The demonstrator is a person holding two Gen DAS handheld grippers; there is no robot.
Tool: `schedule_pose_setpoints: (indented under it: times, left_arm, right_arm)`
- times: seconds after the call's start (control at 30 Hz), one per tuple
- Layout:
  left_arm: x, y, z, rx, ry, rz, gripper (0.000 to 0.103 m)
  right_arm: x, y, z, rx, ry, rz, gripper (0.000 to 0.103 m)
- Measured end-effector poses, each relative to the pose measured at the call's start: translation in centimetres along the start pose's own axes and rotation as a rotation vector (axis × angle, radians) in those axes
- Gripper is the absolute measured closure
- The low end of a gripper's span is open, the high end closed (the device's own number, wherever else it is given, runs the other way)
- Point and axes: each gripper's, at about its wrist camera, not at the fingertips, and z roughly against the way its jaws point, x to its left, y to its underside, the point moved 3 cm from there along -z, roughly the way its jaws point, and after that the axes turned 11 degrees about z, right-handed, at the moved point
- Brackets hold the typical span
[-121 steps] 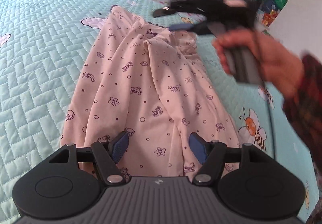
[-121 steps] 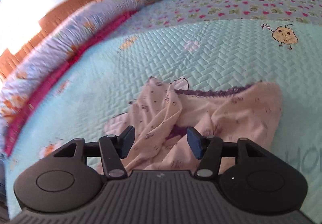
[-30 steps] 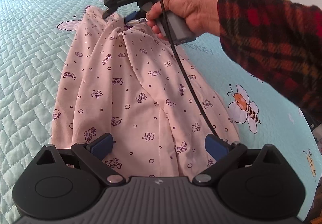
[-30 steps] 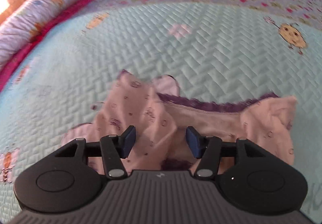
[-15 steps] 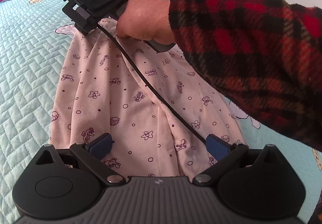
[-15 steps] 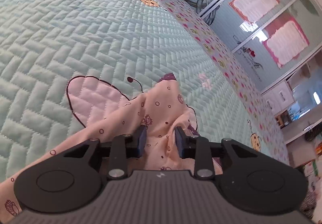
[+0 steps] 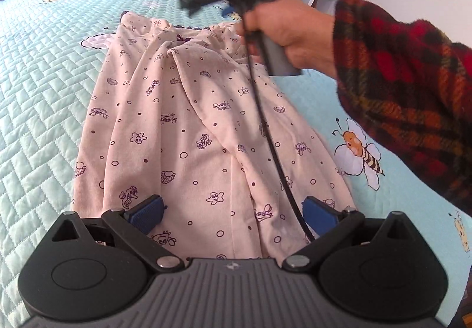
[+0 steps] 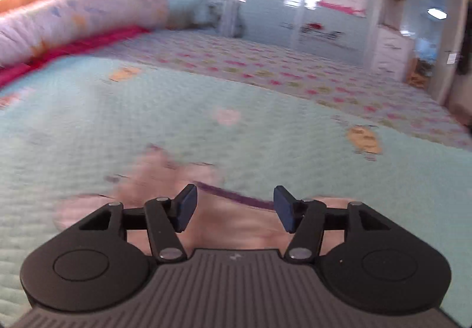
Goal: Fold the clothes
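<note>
The right gripper (image 8: 234, 207) is hovering above the far purple-trimmed waistband, jaws just reopened and empty, likely repositioning; the left gripper (image 7: 233, 211) is waiting wide over the pale pink, sea-creature-printed cotton garment's (image 7: 191, 127) near hem.

The left tool (image 7: 233, 213) sits low and points down a bit, with its two blue pads (image 7: 146, 213) far apart and nothing pinched between them. The right hand (image 7: 290, 29) wraps around the grey handle of the right tool (image 8: 234, 207) and holds it up in the air. A red checked sleeve (image 7: 410, 92) covers that arm. The right tool's jaws have just been opening, and nothing is between them.
</note>
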Motion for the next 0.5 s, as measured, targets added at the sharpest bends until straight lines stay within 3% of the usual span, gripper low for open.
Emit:
schedule_pose_setpoints:
  times: [0.13, 0.2, 0.27, 0.3, 0.5]
  left_arm:
    - [0.2, -0.1, 0.1, 0.001, 0.0, 0.003, 0.0]
    - [0.1, -0.1, 0.2, 0.0, -0.009, -0.013, 0.0]
    - [-0.1, 0.1, 0.6, -0.001, -0.014, -0.024, 0.0]
    - [-0.2, 0.2, 0.6, 0.0, -0.015, -0.025, 0.0]
    - [0.4, 0.0, 0.7, 0.011, 0.023, 0.03, 0.0]
  right_arm:
    - [-2.2, 0.9, -2.6, 0.095, -0.015, -0.07, 0.046]
    - [-2.4, 1.1, -3.9, 0.133, -0.034, -0.096, 0.061]
    - [-2.1, 1.6, -4.5, 0.16, -0.053, -0.131, 0.089]
    - [-2.0, 2.1, -4.2, 0.159, -0.063, -0.165, 0.094]
    - [-3.3, 3.6, -0.6, 0.09, -0.176, -0.341, 0.098]
